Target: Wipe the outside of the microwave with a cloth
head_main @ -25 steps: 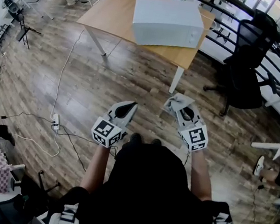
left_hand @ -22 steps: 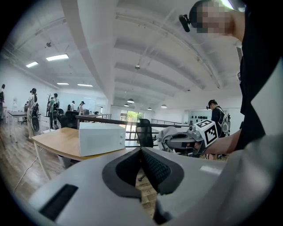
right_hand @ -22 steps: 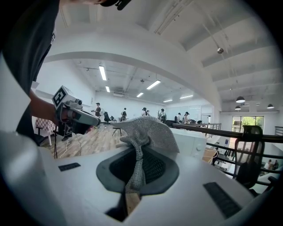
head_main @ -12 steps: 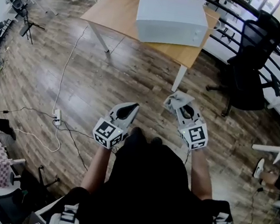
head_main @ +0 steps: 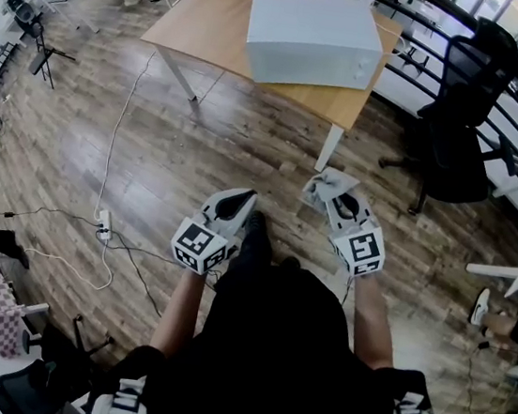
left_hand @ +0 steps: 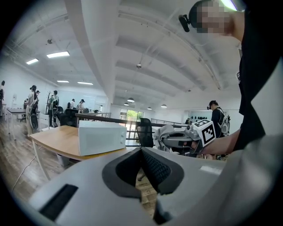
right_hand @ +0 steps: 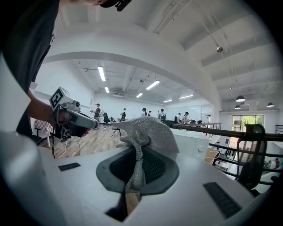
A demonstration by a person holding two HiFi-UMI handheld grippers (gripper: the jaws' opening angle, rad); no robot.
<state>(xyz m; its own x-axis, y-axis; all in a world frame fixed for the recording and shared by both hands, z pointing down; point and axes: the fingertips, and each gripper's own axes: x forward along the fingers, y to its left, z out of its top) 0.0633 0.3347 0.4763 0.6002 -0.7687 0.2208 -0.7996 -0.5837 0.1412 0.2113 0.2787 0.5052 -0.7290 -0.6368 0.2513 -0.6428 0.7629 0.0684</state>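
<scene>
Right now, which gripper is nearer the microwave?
Right, by a little. The right gripper, shut on the cloth, is over the floor, short of the table bearing the microwave. The left gripper sits beside it, slightly further back.

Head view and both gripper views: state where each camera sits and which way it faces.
Head view: on the person's head, facing steeply down at floor, table and microwave; shows torso, left gripper, right gripper with cloth.
Left gripper view: on the left gripper, along its shut, empty jaws toward the microwave; right gripper at right.
Right gripper view: on the right gripper, along jaws clamping the cloth; left gripper at left.
Shared: all three show the microwave.
</scene>
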